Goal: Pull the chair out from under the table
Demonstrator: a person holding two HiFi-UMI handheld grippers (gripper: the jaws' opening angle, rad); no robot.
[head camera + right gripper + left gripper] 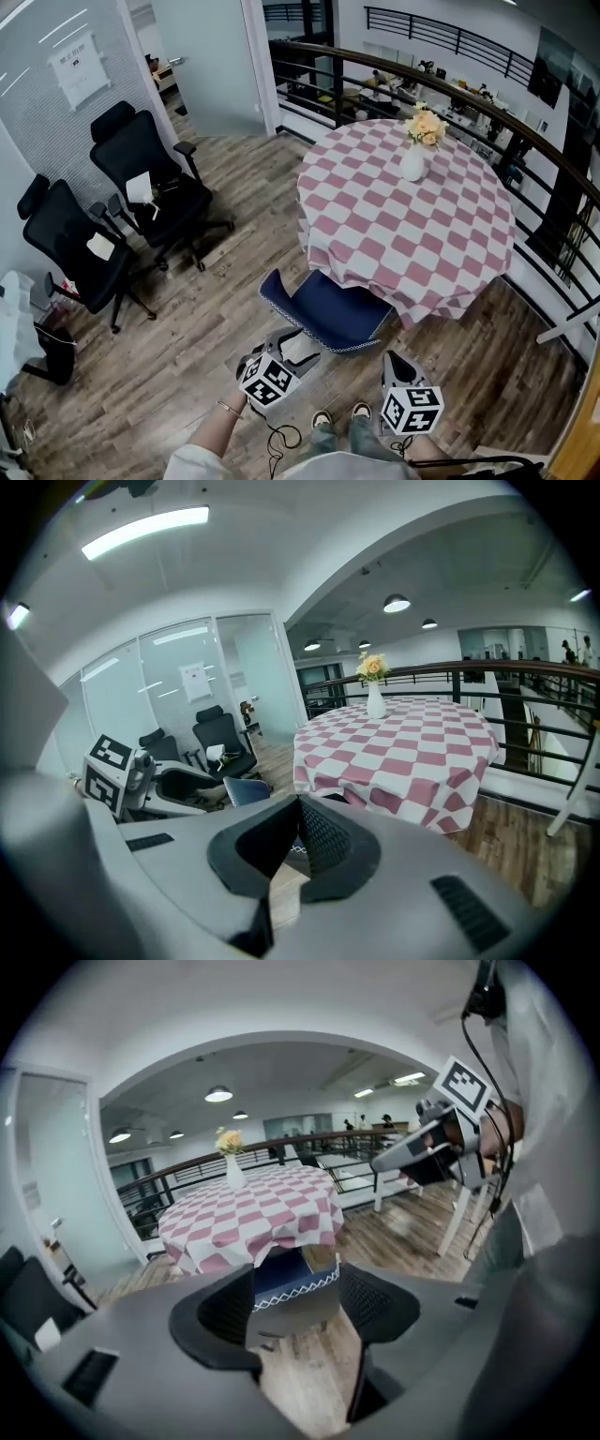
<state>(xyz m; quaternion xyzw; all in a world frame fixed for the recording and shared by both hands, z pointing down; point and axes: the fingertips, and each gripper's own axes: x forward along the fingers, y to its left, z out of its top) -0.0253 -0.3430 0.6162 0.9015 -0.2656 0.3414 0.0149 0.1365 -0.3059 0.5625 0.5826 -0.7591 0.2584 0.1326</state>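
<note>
Left gripper [300, 1307] wide open, chair [328, 305] back framed between its jaws, untouched. I'd seat deep on the rim, clamp, pull straight from the table [403, 234]. Right gripper [298, 832] closed, empty.

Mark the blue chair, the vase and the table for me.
blue chair [328, 307], head view, on the seat.
vase [412, 165], head view, on its white body.
table [375, 225], head view, on bare checked cloth.
</note>
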